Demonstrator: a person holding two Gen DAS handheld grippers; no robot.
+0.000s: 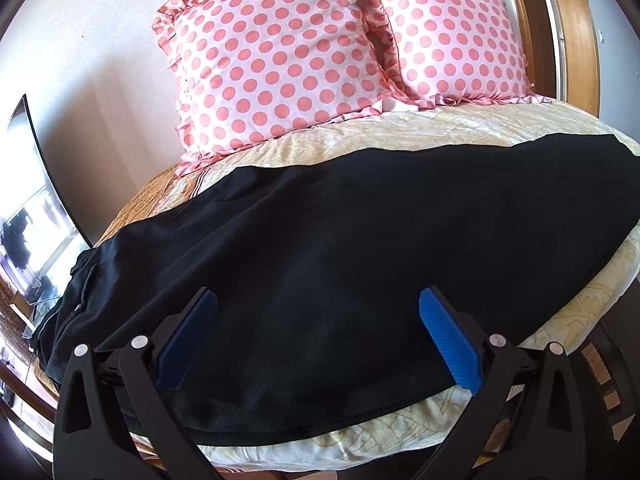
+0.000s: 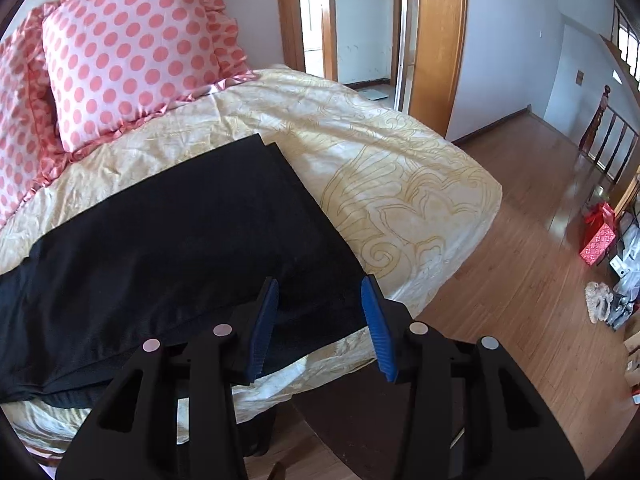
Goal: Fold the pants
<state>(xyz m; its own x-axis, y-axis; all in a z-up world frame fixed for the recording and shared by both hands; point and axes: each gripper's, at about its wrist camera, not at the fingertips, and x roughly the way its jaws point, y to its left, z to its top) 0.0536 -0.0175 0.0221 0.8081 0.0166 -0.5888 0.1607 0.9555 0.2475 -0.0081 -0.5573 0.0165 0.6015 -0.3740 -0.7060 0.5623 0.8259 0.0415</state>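
Black pants [image 1: 340,248] lie flat across a cream bedspread [image 2: 392,168], legs stacked. Two polka-dot pillows [image 1: 276,60] stand behind. Left gripper [image 1: 318,312] hovers over the near edge, jaws wide apart; right gripper [image 2: 320,300] hovers above the leg-hem corner, jaws apart, gripping nothing.

A home bedroom is shown: a bed [image 2: 400,168] with dotted pillows [image 1: 272,64] at its head, wooden doors [image 2: 436,40] beyond it.
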